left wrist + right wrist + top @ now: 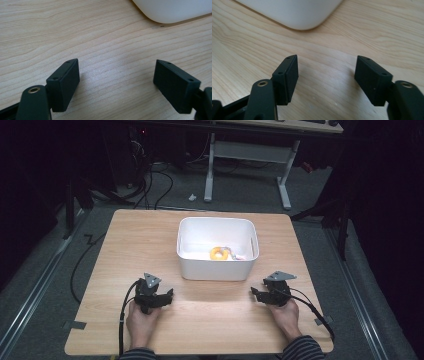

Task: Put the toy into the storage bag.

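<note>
Pale wood-grain table (150, 245) carries a white plastic bin (217, 265) at centre, set toward the far half with bare board on every side. Inside the bin, against its near wall, lie a yellow ring (218, 253) and some small pale pieces beside it, too small to identify. The left gripper (165, 296) rests on the board near the bin's near-left corner, jaws spread, nothing between them; the right gripper (256, 294) sits likewise off the near-right corner, jaws spread and empty. In my judgement the contents are placed and both tools are parked, a rest or closing step. Any next move calls for a lift clear of the bin rim before reaching in. The near table edge lies close behind both hands; the lateral margins are ample.
</note>
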`<action>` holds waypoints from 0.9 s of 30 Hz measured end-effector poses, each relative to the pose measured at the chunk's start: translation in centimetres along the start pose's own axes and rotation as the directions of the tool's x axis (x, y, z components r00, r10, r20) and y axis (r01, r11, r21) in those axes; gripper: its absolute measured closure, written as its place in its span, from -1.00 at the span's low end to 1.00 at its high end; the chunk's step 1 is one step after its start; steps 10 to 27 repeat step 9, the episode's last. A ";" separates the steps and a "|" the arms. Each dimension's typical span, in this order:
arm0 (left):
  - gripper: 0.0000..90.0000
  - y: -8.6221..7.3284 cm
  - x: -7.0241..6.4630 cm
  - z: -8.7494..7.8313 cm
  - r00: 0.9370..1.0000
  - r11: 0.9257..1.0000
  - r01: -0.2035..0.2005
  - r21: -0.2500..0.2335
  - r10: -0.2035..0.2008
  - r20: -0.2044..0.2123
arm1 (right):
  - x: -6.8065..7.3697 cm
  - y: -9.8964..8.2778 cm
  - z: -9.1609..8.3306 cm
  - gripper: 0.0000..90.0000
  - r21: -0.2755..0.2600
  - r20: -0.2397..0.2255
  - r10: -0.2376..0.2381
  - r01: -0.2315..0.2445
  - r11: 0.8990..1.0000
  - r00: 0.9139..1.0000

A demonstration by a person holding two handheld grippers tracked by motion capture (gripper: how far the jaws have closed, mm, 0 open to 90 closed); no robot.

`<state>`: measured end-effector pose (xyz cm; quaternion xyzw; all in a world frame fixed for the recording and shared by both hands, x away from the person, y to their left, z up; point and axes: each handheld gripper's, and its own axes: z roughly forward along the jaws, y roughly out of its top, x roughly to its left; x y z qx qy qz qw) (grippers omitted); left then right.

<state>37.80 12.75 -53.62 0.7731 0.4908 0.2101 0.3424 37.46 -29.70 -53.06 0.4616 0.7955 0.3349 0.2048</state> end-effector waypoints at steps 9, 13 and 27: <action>-0.53 0.0 0.0 0.0 1.000 1.000 0.000 0.000 0.000 0.000 | 0.0 0.1 0.1 -0.23 0.000 -0.007 -0.006 0.006 1.000 1.000; -0.53 0.0 0.0 0.0 1.000 1.000 0.000 0.000 0.000 0.000 | 0.0 0.1 0.1 -0.23 0.000 -0.007 -0.006 0.006 1.000 1.000; -0.53 0.0 0.0 0.0 1.000 1.000 0.000 0.000 0.000 0.000 | 0.0 0.1 0.1 -0.23 0.000 -0.007 -0.006 0.006 1.000 1.000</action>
